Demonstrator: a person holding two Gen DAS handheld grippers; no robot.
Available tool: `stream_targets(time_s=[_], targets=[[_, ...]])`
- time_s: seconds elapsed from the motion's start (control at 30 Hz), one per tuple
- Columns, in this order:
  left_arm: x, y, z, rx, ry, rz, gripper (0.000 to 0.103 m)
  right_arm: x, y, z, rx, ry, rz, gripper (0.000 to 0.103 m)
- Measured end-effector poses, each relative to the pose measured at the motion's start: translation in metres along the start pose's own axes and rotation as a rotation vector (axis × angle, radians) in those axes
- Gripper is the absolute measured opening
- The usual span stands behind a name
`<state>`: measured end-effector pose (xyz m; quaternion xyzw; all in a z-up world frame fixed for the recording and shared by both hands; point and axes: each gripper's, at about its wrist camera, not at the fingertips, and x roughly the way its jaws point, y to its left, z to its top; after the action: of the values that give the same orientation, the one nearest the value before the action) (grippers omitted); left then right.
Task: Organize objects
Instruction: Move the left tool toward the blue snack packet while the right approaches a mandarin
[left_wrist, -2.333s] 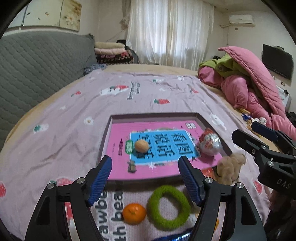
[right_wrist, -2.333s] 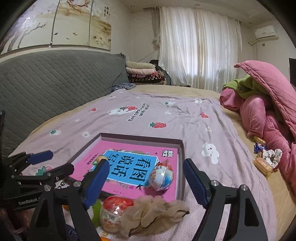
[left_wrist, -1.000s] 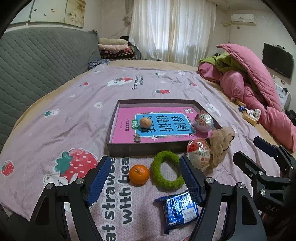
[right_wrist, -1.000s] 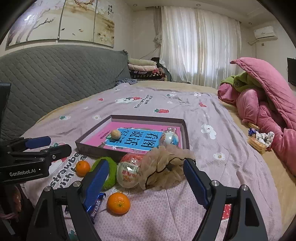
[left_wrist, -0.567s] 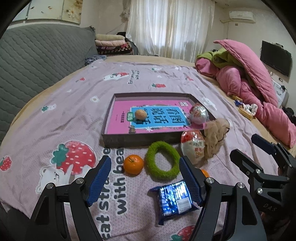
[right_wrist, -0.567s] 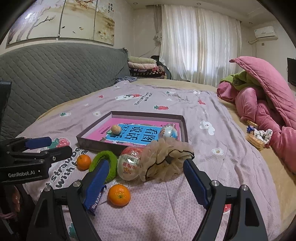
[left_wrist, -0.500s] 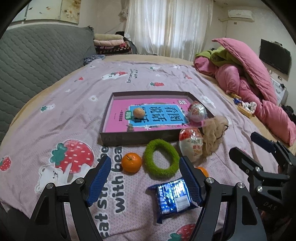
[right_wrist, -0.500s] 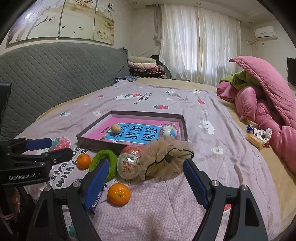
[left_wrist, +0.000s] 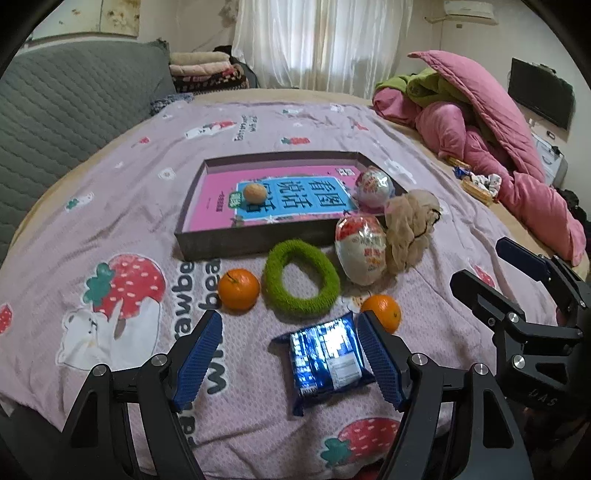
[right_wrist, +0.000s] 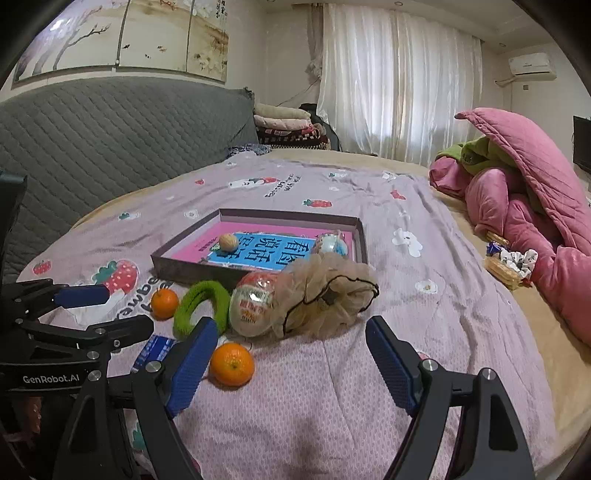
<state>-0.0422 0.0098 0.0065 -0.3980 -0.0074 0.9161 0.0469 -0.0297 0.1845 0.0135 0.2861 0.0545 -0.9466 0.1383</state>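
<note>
Pink strawberry-print bedspread (left_wrist: 122, 206) carried the clutter. Left gripper (left_wrist: 286, 356) hung spread wide and empty over the shiny blue foil snack packet (left_wrist: 325, 363), which lay flat near the green fuzzy ring (left_wrist: 301, 282). Light, crinkly, slippery, I'd judge; pinch across its narrow sides. Right gripper (right_wrist: 291, 360) gaped empty too.

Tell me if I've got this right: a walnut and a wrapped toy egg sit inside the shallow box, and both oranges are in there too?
Not quite. The walnut and one wrapped toy egg are in the shallow box, but both oranges lie outside it on the bedspread, in front of the box beside the green ring. The left wrist view shows it.
</note>
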Motion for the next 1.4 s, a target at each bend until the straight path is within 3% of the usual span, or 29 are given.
stream_targets(time_s=[0.6, 1.4], targets=[[0.008, -0.011, -0.011, 0.013, 0.065, -0.015, 0.077, 0.013, 0.006, -0.025, -0.093, 0.078, 0.005, 0.082], [0.028, -0.016, -0.014, 0.005, 0.117, -0.017, 0.077, 0.028, 0.018, -0.039, -0.151, 0.095, 0.072, 0.082]])
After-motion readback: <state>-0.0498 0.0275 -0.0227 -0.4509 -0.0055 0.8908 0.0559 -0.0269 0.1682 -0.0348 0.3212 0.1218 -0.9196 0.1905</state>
